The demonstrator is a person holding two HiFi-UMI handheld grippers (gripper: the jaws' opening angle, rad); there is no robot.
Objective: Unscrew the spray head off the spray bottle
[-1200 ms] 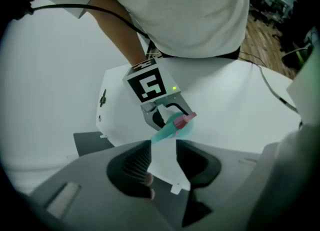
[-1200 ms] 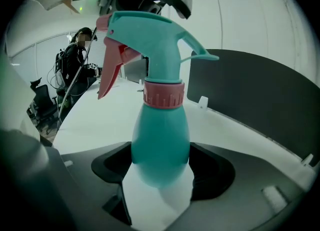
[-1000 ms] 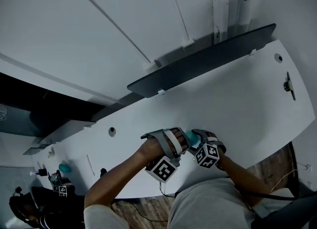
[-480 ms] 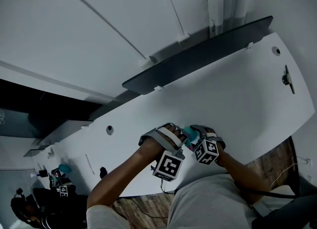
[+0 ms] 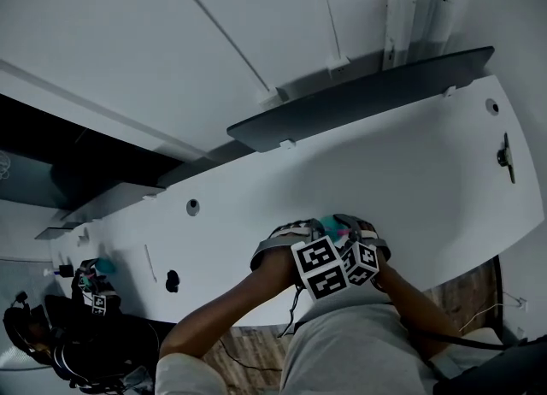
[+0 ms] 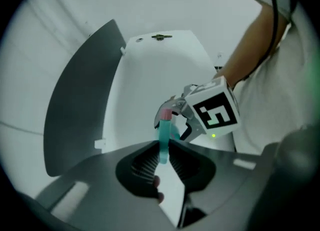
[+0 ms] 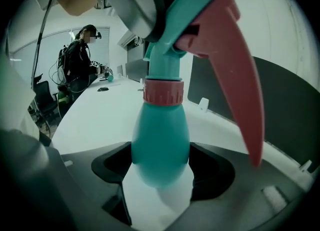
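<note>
- The spray bottle (image 7: 160, 140) is held up off the white counter (image 5: 410, 188), close in front of the person's body, between the two grippers
- The right gripper (image 7: 160, 167) holds the teal bottle by its rounded body; its fingers (image 7: 212, 172) are closed against both sides of it, and the counter shows below the bottle's lower end
- Above that body sits a ribbed pink collar (image 7: 163, 92), and above the collar the teal spray head (image 7: 170, 35), with its long pink trigger (image 7: 235, 70) hanging down on the right side of the right gripper view
- The left gripper (image 6: 163, 151) points down onto the spray head from above; its fingers have just been closing, and the ribbed pads now press on the narrow teal top of the head
- In the head view the two marker cubes (image 5: 320, 267) sit side by side and almost touching, with a sliver of teal showing just beyond them
- A dark panel (image 5: 359, 103) runs along the counter's far edge
- Another person (image 7: 80, 57) stands at the far end of the counter, small in the right gripper view
</note>
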